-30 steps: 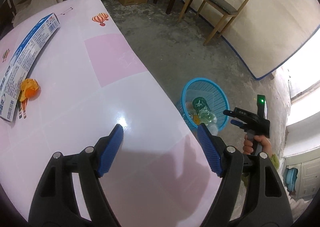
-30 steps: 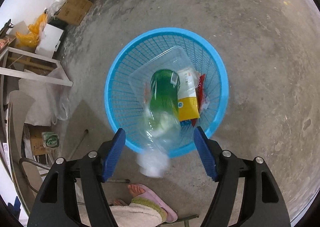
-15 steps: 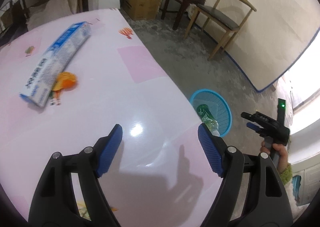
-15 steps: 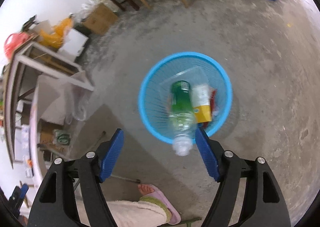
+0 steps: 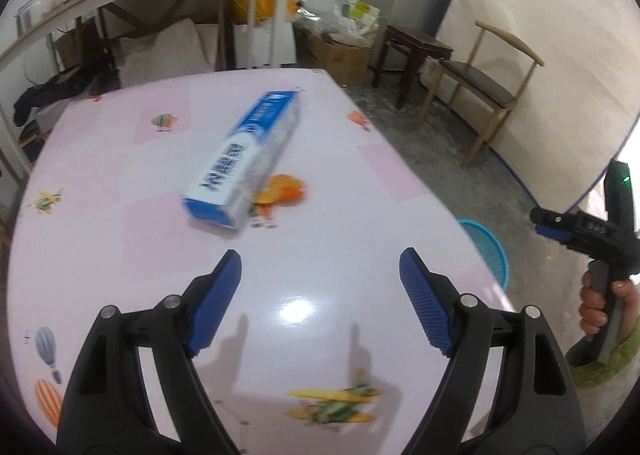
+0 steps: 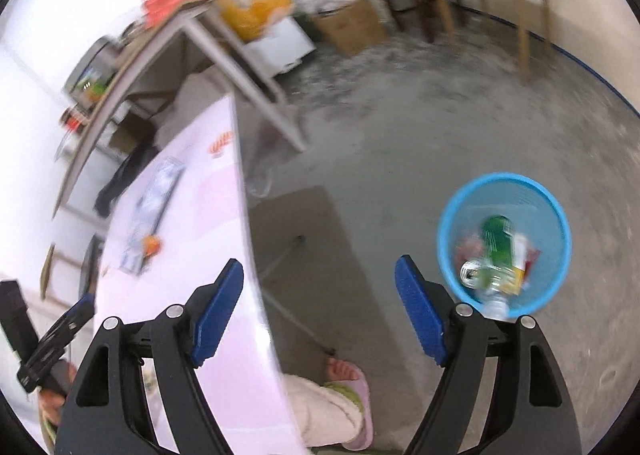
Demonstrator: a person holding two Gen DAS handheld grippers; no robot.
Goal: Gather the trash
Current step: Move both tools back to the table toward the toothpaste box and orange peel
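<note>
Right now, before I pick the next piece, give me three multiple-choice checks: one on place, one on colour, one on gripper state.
1. Where does the toothpaste box lie?
A. in the basket
B. on the pink table
C. on the floor

2. What colour is the trash basket?
A. red
B. blue
C. white

3. What is between the left gripper's jaws?
A. a bottle
B. the orange peel
C. nothing

Answers:
1 B, the box rests on the tabletop beside the orange peel.
2 B, its mesh wall and rim are blue.
3 C, the jaws stand apart and are opening over bare tabletop.
</note>
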